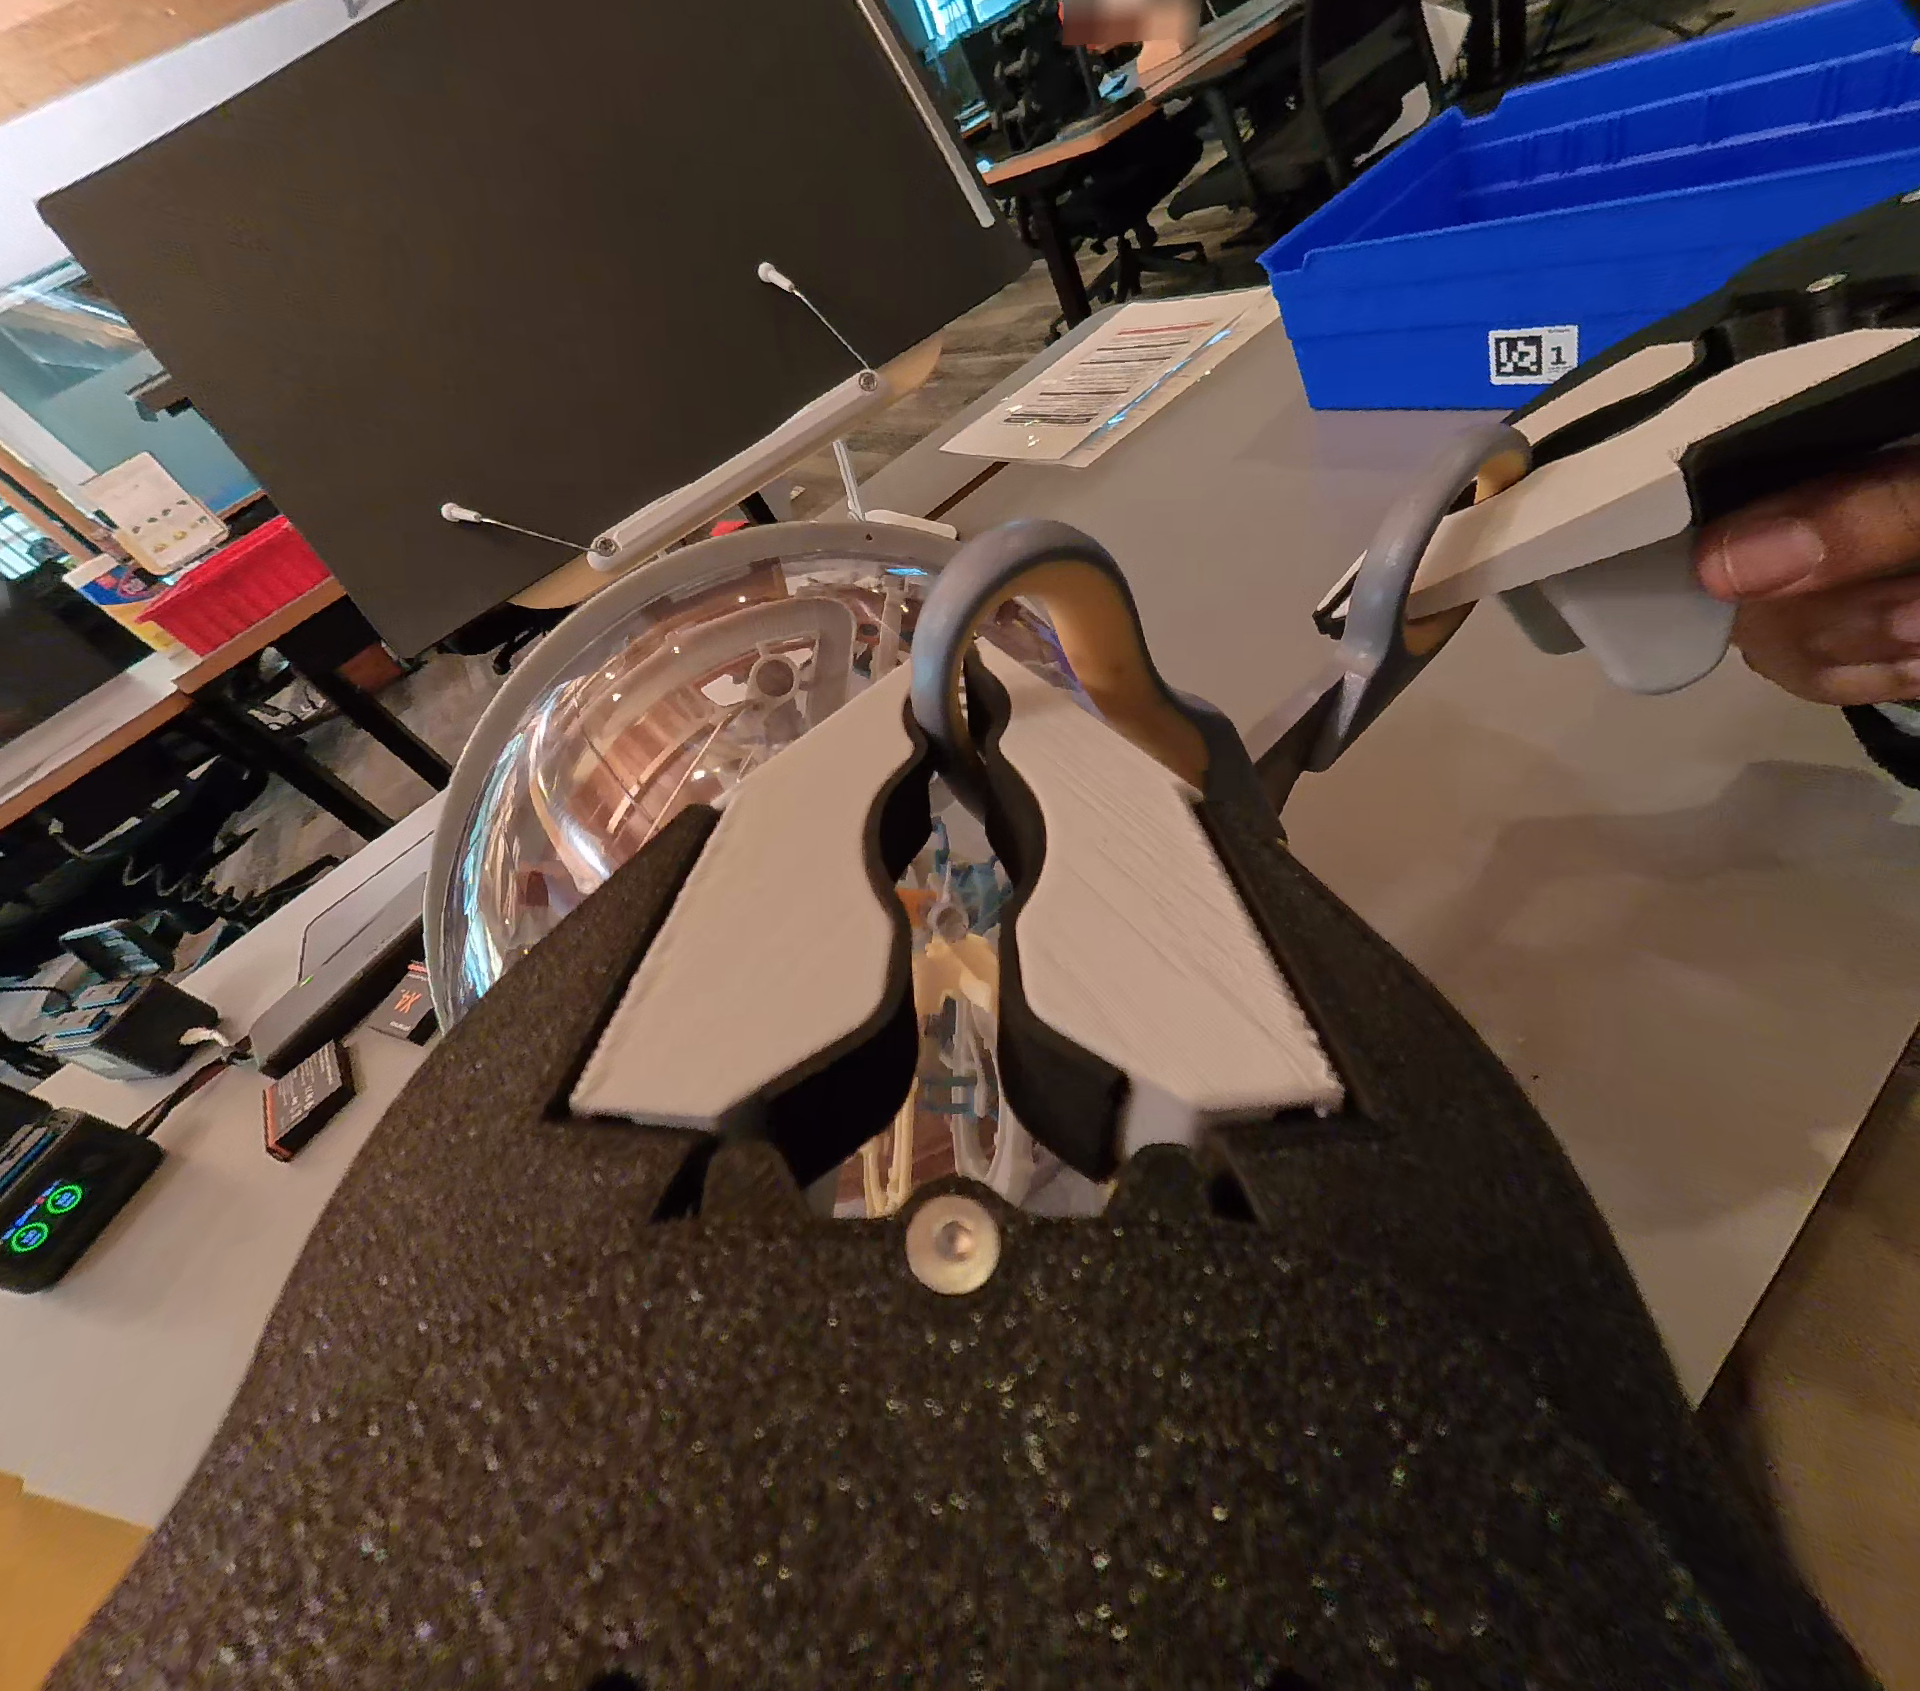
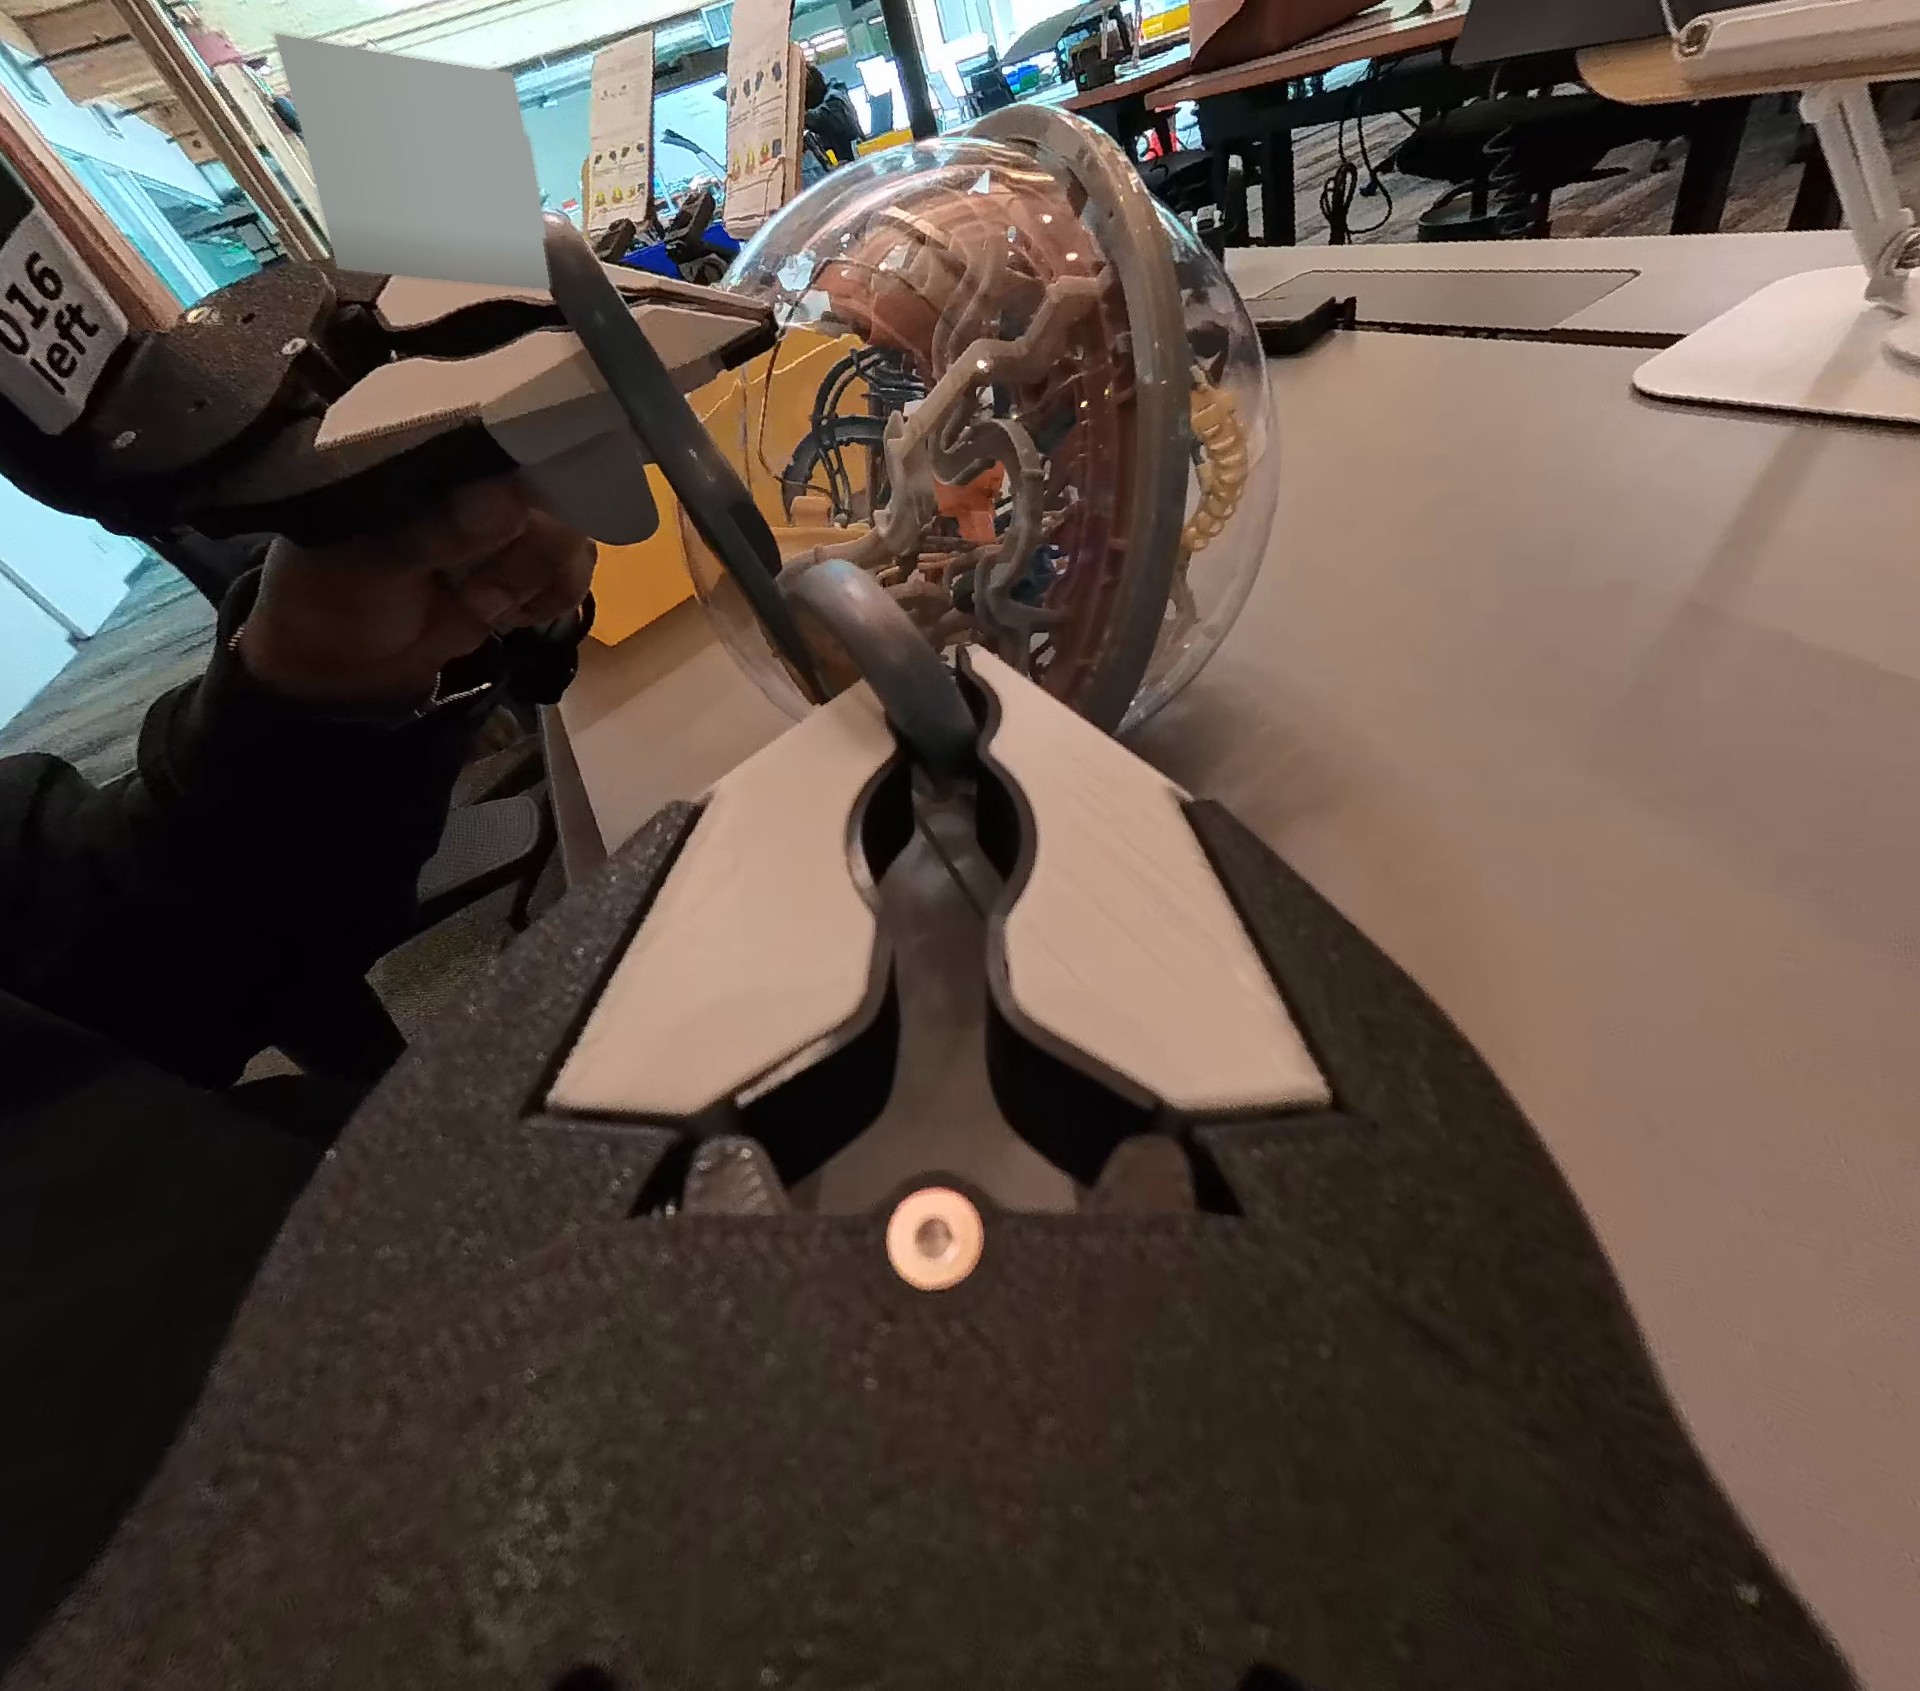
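Two tools share one pair of grey-handled scissors (image 1: pixel 1049 633) above the pale worktop (image 1: pixel 1558 966). Nearest in the left wrist view, the left tool (image 1: pixel 951 732) is pinched shut on one handle loop, its white fingers (image 1: pixel 790 893) squeezing the grey rim. The right tool (image 2: pixel 961 732), seen in its own view, is likewise clamped on the other loop of the scissors (image 2: pixel 894 654), and it shows again at the right of the left view (image 1: pixel 1455 540), a person's hand (image 1: pixel 1808 592) behind it. The blades are mostly hidden, so I cannot tell how far they gape. Just beyond the scissors a clear plastic sphere (image 2: pixel 997 415) with a maze of tracks inside rests on the worktop. Farther back, a black board (image 1: pixel 499 239) leans on a white stand (image 1: pixel 727 478) near the far edge. A blue bin (image 1: pixel 1621 207) sits at the far right corner, a printed sheet (image 1: pixel 1112 384) lying beside it.
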The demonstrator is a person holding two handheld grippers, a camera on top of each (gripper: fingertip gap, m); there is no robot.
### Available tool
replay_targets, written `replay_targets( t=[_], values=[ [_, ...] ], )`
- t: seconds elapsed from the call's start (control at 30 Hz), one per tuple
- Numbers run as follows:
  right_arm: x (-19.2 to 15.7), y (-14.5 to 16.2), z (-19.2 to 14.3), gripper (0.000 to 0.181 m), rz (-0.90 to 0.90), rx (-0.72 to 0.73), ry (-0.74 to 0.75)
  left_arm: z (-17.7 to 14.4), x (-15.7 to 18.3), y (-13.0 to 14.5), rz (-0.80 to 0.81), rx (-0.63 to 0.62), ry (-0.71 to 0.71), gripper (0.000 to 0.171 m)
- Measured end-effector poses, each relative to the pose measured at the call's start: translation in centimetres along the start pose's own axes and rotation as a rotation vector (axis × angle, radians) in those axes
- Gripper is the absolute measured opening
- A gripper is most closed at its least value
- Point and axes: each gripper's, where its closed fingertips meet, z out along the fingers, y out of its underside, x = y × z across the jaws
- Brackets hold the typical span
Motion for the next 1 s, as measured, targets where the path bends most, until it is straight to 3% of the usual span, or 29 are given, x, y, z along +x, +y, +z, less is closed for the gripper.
replay_targets(
  t=[0.63, 1.0],
  values=[
    [1.2, 1.0, 0.4, 0.003, 0.104, 0.029, -0.024, 0.3, 0.6, 0.3, 0.028, -0.013, 0.004, 0.0],
    [0.2, 0.5, 0.9, 0.002, 0.047, 0.057, -0.032, -0.1, -0.2, 0.4, 0.023, -0.01, -0.011, 0.0]
  ],
)
